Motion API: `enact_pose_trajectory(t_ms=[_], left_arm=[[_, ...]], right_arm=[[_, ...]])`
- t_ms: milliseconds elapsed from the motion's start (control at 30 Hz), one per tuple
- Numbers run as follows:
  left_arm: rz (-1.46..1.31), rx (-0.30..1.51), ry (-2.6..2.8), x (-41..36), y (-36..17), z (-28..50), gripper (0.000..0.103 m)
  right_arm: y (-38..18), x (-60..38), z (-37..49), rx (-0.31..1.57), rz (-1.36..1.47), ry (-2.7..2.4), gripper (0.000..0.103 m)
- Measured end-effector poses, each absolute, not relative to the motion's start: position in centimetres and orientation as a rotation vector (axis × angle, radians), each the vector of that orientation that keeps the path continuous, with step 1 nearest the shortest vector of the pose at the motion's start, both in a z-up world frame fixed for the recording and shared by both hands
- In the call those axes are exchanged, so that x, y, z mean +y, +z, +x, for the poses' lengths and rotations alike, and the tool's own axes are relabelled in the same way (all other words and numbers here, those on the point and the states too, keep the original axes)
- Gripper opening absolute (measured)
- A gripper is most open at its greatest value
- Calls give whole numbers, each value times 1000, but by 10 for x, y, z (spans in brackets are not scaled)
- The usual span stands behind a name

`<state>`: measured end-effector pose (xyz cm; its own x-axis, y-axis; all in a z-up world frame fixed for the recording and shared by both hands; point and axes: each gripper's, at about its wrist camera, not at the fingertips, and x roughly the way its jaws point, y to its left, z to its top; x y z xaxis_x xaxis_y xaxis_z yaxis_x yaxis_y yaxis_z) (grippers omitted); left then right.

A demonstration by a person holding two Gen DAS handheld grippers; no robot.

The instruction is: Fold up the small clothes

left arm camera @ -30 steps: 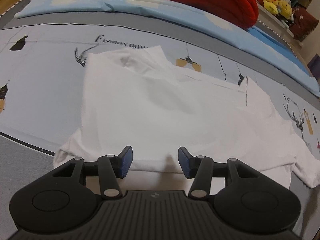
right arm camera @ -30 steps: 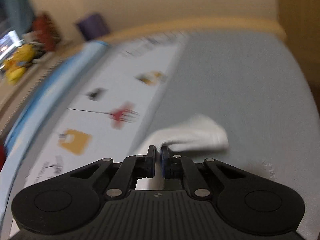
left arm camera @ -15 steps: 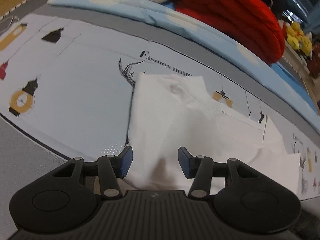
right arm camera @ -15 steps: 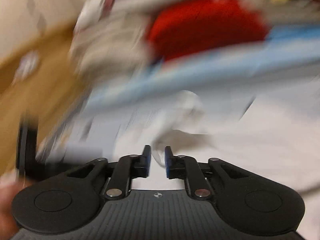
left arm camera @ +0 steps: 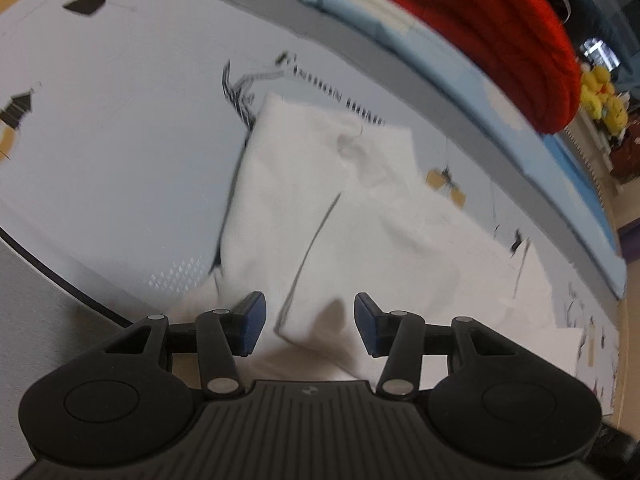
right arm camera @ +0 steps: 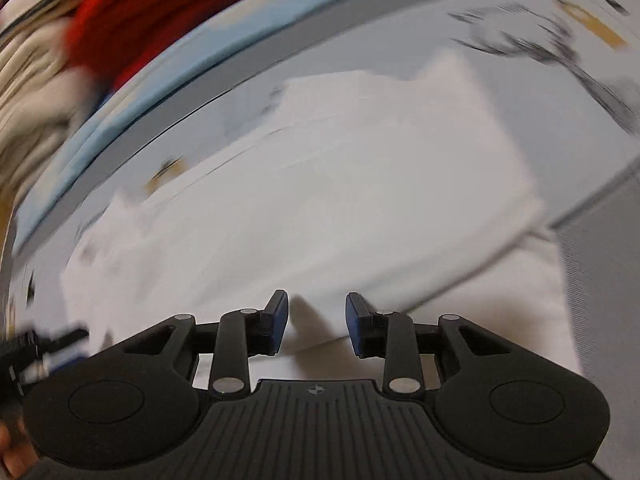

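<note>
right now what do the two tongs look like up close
Both the left tongs and right tongs are matte black plastic, with blue pads on the fingertips, silver pivot pins on the linkage arms, round discs on either side, and a ribbed centre plate bearing a small emblem.

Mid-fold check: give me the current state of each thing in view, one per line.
white garment: partly folded, flat on bed.
left gripper: open over the garment's near edge, holding nothing.
right gripper: open, jaws just opened, nothing between them.
red blanket: folded, at bed's far edge.

blurred, unreadable print on bedsheet (left arm camera: 132, 128)
</note>
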<state>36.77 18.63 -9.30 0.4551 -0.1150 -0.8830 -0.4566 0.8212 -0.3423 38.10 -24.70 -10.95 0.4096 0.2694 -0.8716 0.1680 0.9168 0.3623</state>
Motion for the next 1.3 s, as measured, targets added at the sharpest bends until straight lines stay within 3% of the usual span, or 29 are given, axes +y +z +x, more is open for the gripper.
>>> enact_pose_trajectory(t_ms=[67, 100, 300, 533, 700, 800, 900, 967, 1033, 1100, 1167, 1300], left_arm=[[-524, 1101, 235, 179, -96, 371, 31], [-467, 1103, 232, 175, -93, 372, 5], [-577, 920, 280, 194, -40, 344, 4], [-587, 1023, 423, 218, -58, 331, 5], [-581, 975, 322, 207, -53, 340, 10], [-623, 1074, 256, 201, -76, 351, 18], [-635, 1147, 259, 200, -93, 355, 17], [-614, 1110, 245, 199, -82, 358, 22], [-564, 1037, 250, 200, -68, 359, 42], [-512, 1003, 286, 201, -65, 362, 56], [-487, 1003, 326, 208, -71, 368, 63], [-514, 1026, 327, 218, -82, 374, 63]], right_arm=[[-111, -260, 384, 1158, 481, 30, 33], [-110, -266, 384, 1151, 501, 17, 33], [-92, -294, 382, 997, 616, -64, 33], [-111, -317, 382, 1056, 672, -166, 35], [-114, -317, 385, 1065, 674, -173, 35], [-113, -312, 387, 1076, 645, -179, 35], [-107, -309, 390, 1064, 620, -171, 35], [-97, -309, 392, 1009, 594, -147, 36], [-85, -309, 396, 935, 522, -130, 37], [-80, -312, 401, 877, 455, -138, 44], [-81, -319, 407, 859, 414, -166, 51], [-101, -333, 426, 933, 377, -142, 54]])
